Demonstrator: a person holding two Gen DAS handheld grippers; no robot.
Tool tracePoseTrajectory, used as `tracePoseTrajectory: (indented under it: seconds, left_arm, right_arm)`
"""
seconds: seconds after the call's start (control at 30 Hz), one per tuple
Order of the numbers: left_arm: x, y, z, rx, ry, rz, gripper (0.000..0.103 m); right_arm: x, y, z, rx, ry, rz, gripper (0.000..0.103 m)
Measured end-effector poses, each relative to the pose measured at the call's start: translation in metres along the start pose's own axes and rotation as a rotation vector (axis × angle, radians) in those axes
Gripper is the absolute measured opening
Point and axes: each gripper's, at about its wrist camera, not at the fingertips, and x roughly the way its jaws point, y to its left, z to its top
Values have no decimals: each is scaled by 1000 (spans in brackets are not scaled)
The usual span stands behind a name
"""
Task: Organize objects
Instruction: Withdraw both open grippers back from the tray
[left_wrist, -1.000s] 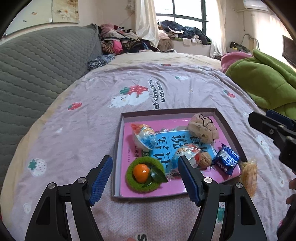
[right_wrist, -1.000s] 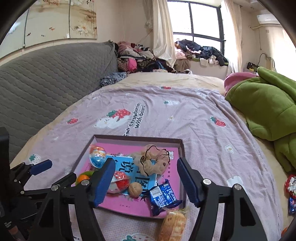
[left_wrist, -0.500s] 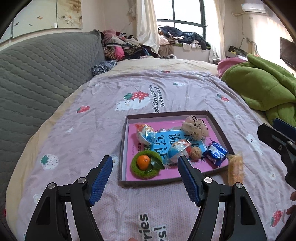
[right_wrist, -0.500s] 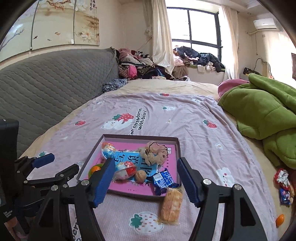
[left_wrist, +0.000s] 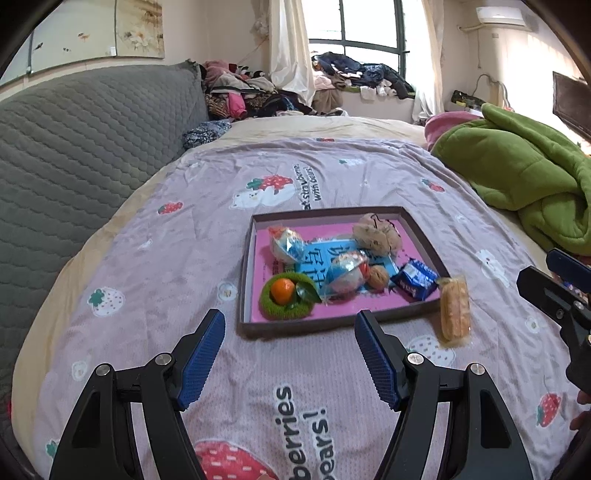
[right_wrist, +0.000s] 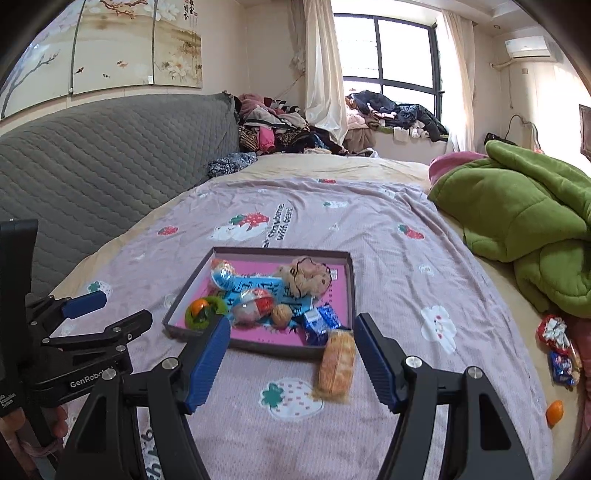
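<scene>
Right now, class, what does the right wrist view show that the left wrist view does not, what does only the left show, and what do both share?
Only the right wrist view: a loose orange fruit and a heap of colourful wrapped snacks at the bed's right edge.

Only the left wrist view: the big strawberry print near the bed's front edge.

Both: the shallow brown box with pink lining, the clear-wrapped yellow biscuit pack leaning on its near right corner, and open tongs, left and right.
</scene>
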Motion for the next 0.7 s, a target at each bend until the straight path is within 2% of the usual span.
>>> tracePoseTrajectory:
  seconds: [0.43, 0.7]
  left_arm:
    - [-19, 20, -35, -20, -1, 15, 74]
    - [-24, 17, -49, -6, -6, 20, 74]
  right_arm:
    - [-10, 9, -27, -13, 7, -10, 69]
    - [-10, 12, -40, -17, 26, -15, 69]
